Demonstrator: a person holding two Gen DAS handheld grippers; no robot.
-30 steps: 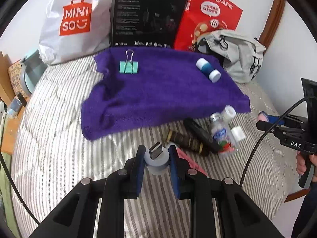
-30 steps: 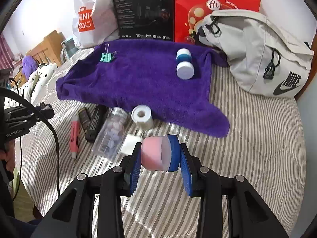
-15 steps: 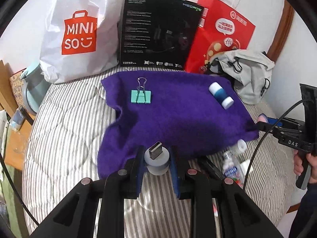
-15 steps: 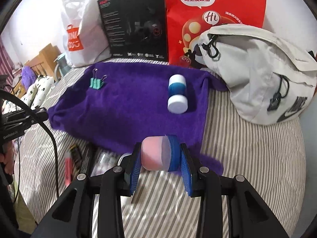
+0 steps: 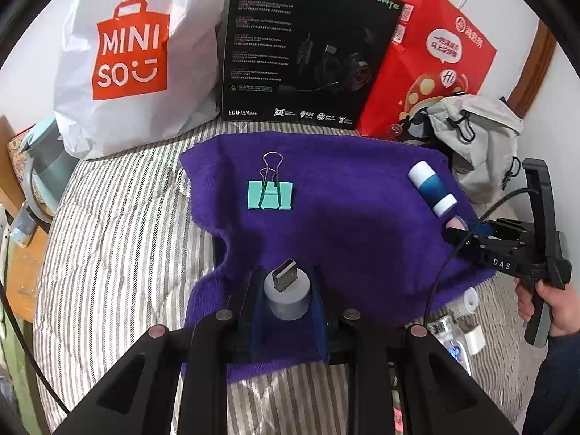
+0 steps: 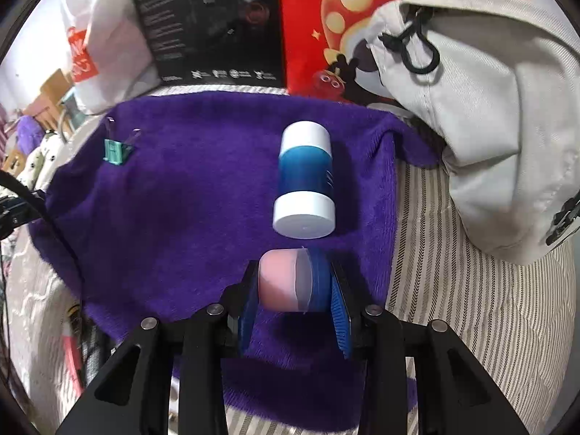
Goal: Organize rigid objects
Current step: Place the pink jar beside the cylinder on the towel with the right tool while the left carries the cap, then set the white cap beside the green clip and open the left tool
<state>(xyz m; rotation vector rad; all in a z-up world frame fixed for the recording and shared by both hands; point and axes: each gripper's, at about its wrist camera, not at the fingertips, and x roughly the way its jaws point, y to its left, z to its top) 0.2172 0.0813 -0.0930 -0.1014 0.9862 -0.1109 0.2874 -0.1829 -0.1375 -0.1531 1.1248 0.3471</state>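
Pink-and-blue jar [image 6: 293, 279] clamped in right claw [image 6: 291, 290].

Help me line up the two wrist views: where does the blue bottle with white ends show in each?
Left wrist: the blue bottle lies at the right edge of the purple towel, ahead of the right gripper.
Right wrist: it lies centre frame, just beyond the held pink jar.
Shared landmark: the teal binder clip.

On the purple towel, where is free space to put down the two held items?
The purple towel lies bare between the green binder clip and the blue-and-white bottle. The right edge is crowded: the bottle lies just ahead of the right gripper.
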